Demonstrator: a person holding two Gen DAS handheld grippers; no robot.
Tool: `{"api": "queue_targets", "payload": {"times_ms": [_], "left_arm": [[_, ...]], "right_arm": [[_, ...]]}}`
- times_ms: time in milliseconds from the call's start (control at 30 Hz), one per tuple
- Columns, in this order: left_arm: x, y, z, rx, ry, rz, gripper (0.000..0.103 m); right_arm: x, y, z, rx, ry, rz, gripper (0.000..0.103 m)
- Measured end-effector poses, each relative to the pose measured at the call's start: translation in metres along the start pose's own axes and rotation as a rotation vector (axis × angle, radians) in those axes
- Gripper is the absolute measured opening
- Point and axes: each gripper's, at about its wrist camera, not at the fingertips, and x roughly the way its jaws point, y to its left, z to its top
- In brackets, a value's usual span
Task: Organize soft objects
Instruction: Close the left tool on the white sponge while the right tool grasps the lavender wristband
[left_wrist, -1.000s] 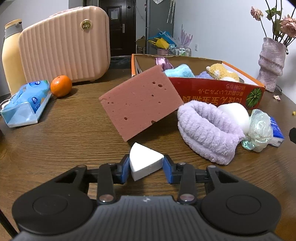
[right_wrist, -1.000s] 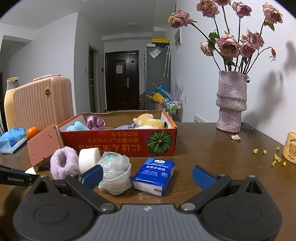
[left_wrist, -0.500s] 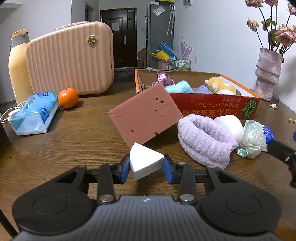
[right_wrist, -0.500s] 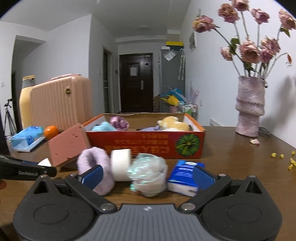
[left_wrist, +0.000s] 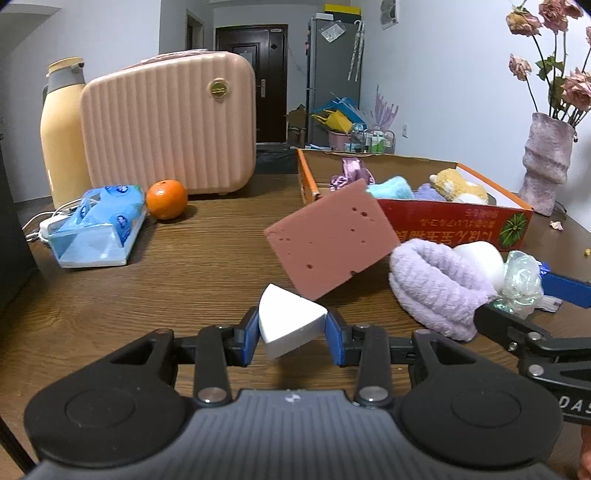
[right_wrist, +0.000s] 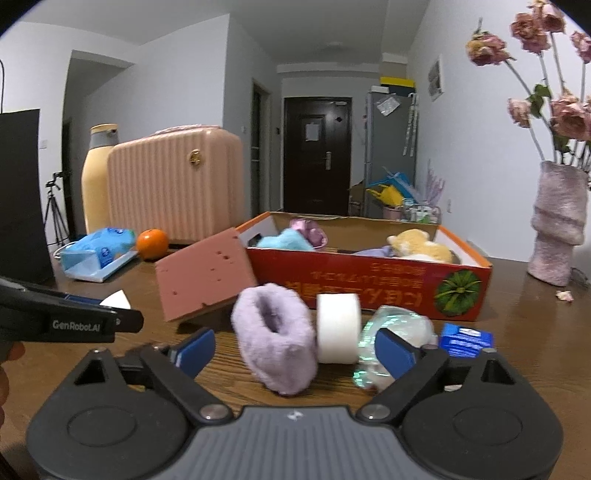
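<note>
Two claws at work: a foam wedge held, a fluffy band lined up.
Your left claw (left_wrist: 291, 332) pinches the small white foam wedge (left_wrist: 288, 325) above the wooden surface (left_wrist: 184, 273), pointing down toward the orange cardboard box (left_wrist: 458, 218). Your right claw (right_wrist: 295, 350) is closing around the lilac fluffy fabric band (right_wrist: 277, 339) lying before the box, pads not yet pressing; it looks light and squashy, so grip across its thick middle.

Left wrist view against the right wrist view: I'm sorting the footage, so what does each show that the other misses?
Only the left view shows the left gripper shut on the white wedge sponge. Only the right view shows the black screen, the tripod, and the right gripper closing around the purple fluffy band, pads not yet touching. Both share the red box, pink sponge, suitcase and orange.
</note>
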Motion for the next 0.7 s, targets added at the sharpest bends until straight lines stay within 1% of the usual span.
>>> {"api": "queue_targets", "payload": {"times_ms": [167, 300, 633, 667, 700], "left_arm": [[-0.001, 0.010, 0.000, -0.010, -0.006, 0.008, 0.038], [-0.002, 0.017, 0.000, -0.013, -0.009, 0.009, 0.038], [-0.004, 0.031, 0.001, -0.015, -0.022, 0.005, 0.038], [-0.004, 0.032, 0.001, -0.016, -0.025, 0.003, 0.038], [-0.005, 0.034, 0.001, -0.017, -0.027, 0.002, 0.038]], "right_arm": [[0.012, 0.006, 0.002, 0.007, 0.027, 0.022, 0.085], [0.022, 0.007, 0.003, 0.017, 0.055, 0.032, 0.079], [0.046, 0.008, 0.008, 0.057, 0.102, 0.055, 0.073], [0.049, 0.008, 0.008, 0.060, 0.106, 0.056, 0.072], [0.051, 0.009, 0.009, 0.061, 0.111, 0.058, 0.068]]}}
